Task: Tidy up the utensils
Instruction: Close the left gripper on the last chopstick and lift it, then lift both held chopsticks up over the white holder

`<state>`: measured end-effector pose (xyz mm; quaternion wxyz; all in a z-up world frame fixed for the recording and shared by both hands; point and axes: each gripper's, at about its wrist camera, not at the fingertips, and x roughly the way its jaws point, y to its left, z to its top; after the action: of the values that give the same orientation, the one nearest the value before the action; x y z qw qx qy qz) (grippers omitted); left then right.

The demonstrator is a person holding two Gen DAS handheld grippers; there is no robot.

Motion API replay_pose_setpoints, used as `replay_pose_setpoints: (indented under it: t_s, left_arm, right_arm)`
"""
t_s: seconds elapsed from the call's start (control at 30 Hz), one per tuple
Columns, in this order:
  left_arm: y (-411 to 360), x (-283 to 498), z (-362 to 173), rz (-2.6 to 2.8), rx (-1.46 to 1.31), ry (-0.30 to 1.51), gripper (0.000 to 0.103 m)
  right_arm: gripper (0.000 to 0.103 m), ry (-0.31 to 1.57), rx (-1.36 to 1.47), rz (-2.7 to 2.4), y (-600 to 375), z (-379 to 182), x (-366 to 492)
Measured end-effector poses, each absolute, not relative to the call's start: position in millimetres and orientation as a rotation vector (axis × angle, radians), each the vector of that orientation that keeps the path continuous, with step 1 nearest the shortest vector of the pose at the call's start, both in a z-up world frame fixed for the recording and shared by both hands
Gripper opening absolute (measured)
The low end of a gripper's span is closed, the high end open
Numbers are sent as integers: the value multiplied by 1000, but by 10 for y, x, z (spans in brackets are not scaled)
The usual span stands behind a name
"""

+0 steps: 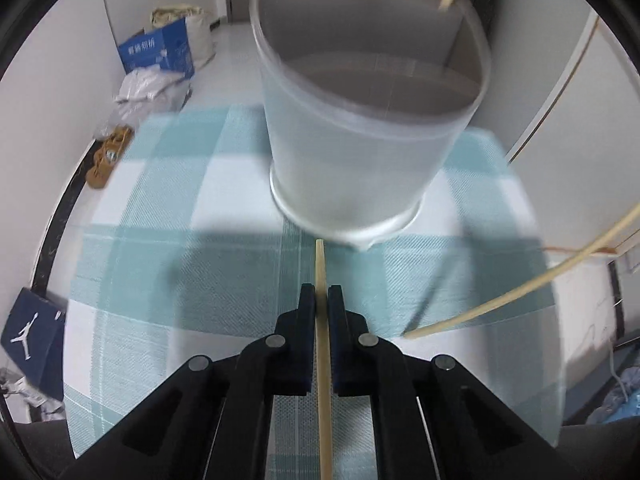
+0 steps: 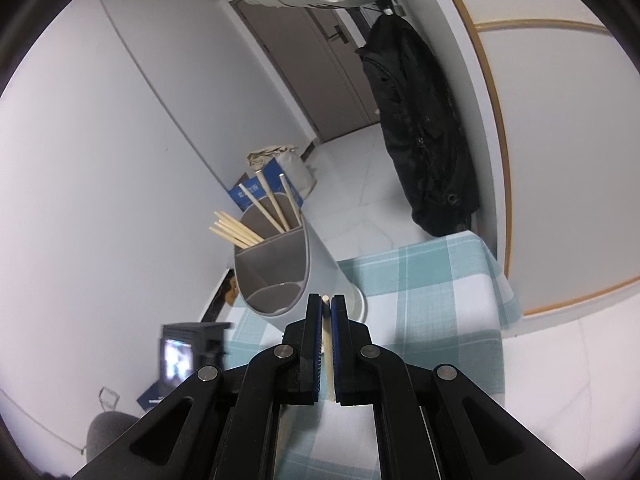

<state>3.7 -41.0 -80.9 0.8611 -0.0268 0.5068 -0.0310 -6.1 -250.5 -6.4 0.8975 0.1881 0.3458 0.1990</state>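
On the checked tablecloth (image 1: 168, 208) before me stood the divided holder (image 2: 288, 264), several chopsticks (image 2: 236, 232) already leaning in its far compartments while the near 1 looked empty. My left gripper (image 1: 321, 300) was pinched on 1 chopstick (image 1: 322, 360) pointing at the holder's base, and my right gripper (image 2: 326, 312) was clamped on another chopstick (image 2: 326, 332) just short of the rim. I judged both picked up and awaiting loading; next each tip needed lifting over the rim before release.
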Motion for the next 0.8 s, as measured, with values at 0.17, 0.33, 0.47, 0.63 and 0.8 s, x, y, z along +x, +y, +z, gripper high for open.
replay_pose_setpoints:
  t_s: [0.17,0.33,0.47,0.63,0.8]
  left_arm:
    - [-442,-98,-338,-127,-104,909,2]
    - [-559,-163,-48,-166,-113,795,2]
    - [-456,-90,43,-196,-116,754,2]
    - [-475,-73,169,-236,-93,729,2]
    - [-531,-99,452,-270,-69,700,2]
  right_arm:
    - [4,697,353,420,-2428,-45,-103]
    - [4,679,321,422,-2359,-25,-158]
    - [4,668,302,420,-2303,-1,-196]
    - [4,664,283,411,-2229,56,-205]
    - [3,637,229,408,-2152,241,-199]
